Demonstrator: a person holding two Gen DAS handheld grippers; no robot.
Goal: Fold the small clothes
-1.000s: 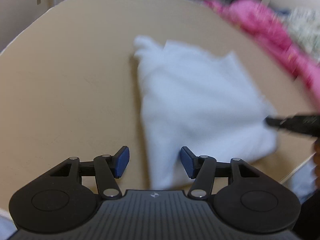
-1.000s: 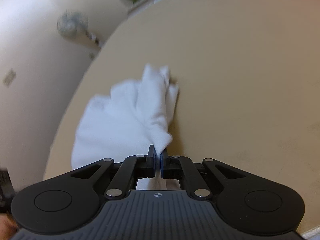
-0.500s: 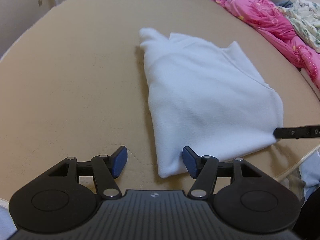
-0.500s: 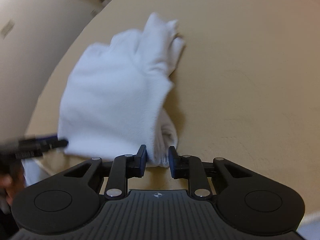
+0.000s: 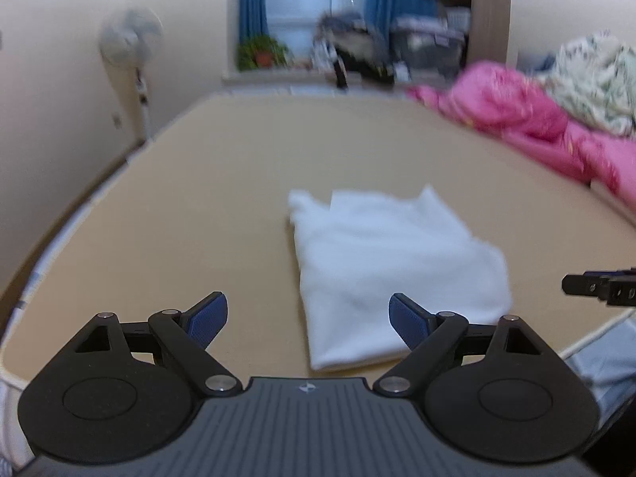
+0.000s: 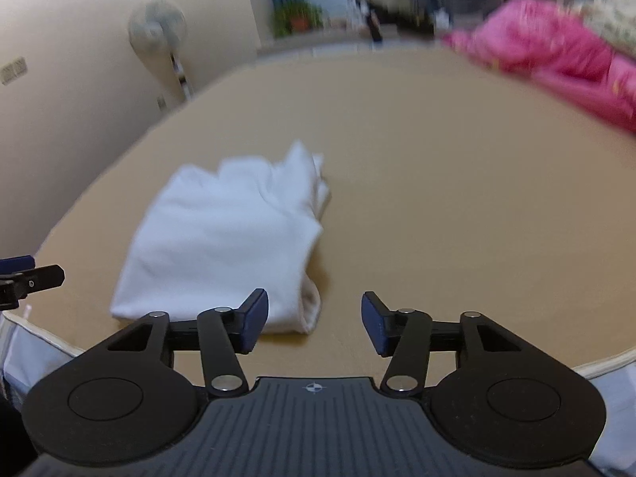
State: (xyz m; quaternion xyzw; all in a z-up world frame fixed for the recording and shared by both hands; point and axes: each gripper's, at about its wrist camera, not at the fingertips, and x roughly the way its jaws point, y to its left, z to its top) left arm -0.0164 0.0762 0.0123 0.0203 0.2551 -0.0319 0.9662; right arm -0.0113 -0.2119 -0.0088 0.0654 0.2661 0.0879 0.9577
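With both the left gripper (image 5: 308, 318) and right gripper (image 6: 314, 320) wide open and empty, the folded white fabric garment (image 5: 393, 266) ahead looks perhaps loose, so a careless regrasp could undo its layers.

Soft white cloth garment (image 5: 397, 262) lies on a matt tan surface (image 5: 198, 206); gripper pads (image 6: 254, 318) look textured blue rubber.

A home bedroom is shown. A wide tan mattress (image 5: 238, 183) is seen with pink bedding (image 5: 528, 119) and a floral quilt (image 5: 592, 79) heaped along one side. A pedestal fan (image 6: 159, 31), blue curtains (image 5: 250, 12) and what may be a potted plant (image 5: 260, 51), blurred, are placed by the window.
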